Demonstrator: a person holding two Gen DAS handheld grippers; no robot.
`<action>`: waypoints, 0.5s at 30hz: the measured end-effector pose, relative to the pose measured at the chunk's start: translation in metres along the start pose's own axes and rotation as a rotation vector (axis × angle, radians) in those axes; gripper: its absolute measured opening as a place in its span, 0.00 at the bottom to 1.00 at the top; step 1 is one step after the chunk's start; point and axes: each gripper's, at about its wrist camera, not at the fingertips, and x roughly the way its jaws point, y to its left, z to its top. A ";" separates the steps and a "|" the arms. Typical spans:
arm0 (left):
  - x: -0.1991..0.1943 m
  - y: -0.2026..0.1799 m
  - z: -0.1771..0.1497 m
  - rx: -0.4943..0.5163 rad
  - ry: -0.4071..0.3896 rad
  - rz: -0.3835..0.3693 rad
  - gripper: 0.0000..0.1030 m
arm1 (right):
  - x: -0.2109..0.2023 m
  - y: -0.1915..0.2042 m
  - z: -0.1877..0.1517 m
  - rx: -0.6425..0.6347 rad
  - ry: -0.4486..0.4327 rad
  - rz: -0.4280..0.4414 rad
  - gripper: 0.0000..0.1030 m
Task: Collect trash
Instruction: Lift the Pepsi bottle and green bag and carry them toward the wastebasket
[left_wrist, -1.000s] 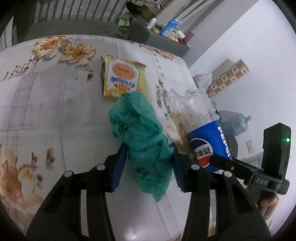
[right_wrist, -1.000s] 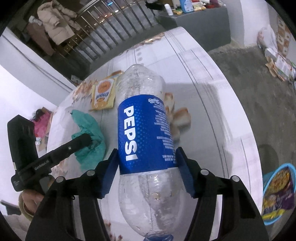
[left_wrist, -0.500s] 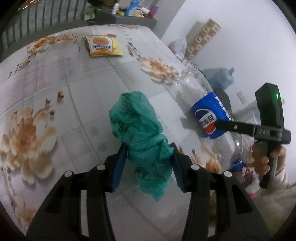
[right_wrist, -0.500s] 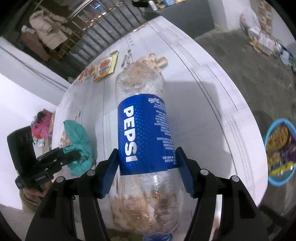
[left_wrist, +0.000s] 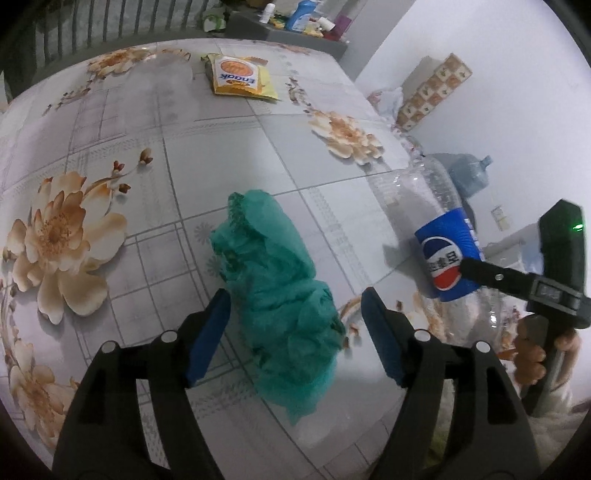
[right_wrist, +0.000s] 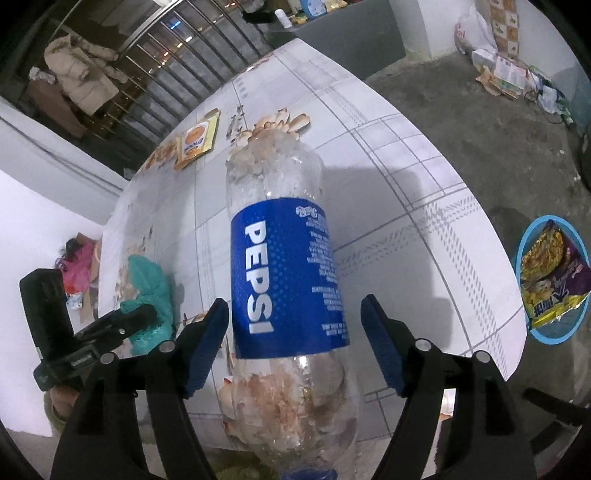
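A crumpled green plastic bag (left_wrist: 273, 288) sits between the blue pads of my left gripper (left_wrist: 295, 332). Its jaws are opening and gaps show on both sides of the bag. A clear Pepsi bottle (right_wrist: 284, 273) with a blue label lies lengthwise between the pads of my right gripper (right_wrist: 293, 336). Those jaws are opening too and stand just clear of the label. The bottle's cap end reaches past the near edge of the floral table (left_wrist: 147, 147). A yellow snack packet (left_wrist: 240, 75) lies flat at the table's far side. The bottle (left_wrist: 447, 266) also shows in the left wrist view.
On the floor to the right stands a blue basin (right_wrist: 552, 280) holding snack wrappers. A water jug (left_wrist: 469, 177) and a patterned box stand by the white wall. A shelf with bottles (left_wrist: 295, 22) and a railing lie beyond the table. A hand (left_wrist: 532, 354) grips the right tool.
Both grippers carried the bag and the bottle toward the table's near edge. Their jaws then widened, and the pads no longer squeeze the bag or the bottle.
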 end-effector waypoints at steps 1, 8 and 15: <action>0.001 -0.001 -0.002 0.005 0.003 0.009 0.67 | 0.001 0.001 0.001 -0.004 -0.001 0.001 0.70; 0.008 -0.020 -0.009 0.105 -0.012 0.081 0.61 | 0.005 0.005 -0.001 -0.027 0.008 -0.009 0.70; 0.009 -0.029 -0.012 0.169 -0.021 0.146 0.47 | 0.014 0.010 -0.005 -0.044 0.040 -0.003 0.70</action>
